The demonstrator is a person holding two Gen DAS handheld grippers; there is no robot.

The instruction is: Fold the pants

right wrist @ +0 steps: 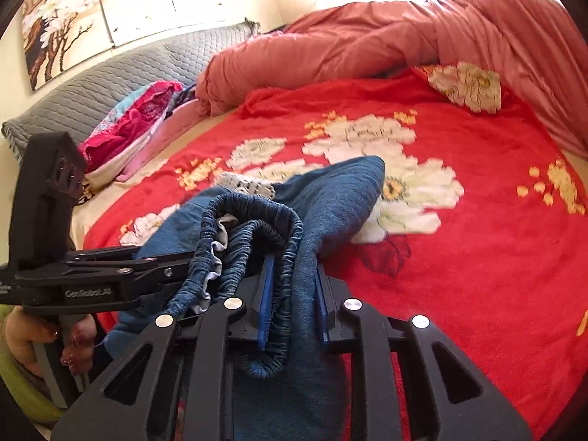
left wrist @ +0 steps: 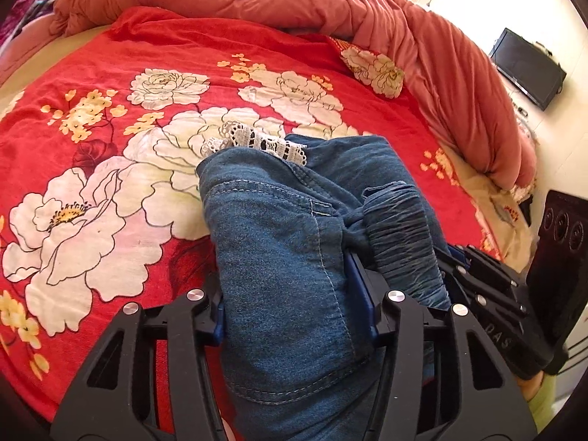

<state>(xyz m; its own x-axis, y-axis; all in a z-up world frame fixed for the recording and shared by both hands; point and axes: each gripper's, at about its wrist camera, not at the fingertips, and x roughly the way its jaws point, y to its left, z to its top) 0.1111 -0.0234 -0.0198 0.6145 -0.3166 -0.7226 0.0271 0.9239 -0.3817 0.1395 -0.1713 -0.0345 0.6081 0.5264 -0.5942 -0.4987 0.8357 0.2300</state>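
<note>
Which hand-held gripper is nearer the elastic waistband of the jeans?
Right. The right hand-held gripper is clamped on the gathered elastic waistband itself; the left hand-held gripper grips the denim leg beside it.

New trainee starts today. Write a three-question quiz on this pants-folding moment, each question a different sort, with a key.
1. True or false: the left gripper is shut on the denim pants.
2. Multiple choice: which part of the pants does the right gripper pinch? A) a lace-trimmed hem B) the elastic waistband C) a back pocket
3. Fill in: the pants are held over a red ____ blanket.

Key:
1. True; denim fills the gap between its blue pads.
2. B; the gathered waistband runs between its fingers, while the white lace trim lies at the far end.
3. Floral; white and yellow flowers cover it.
</note>
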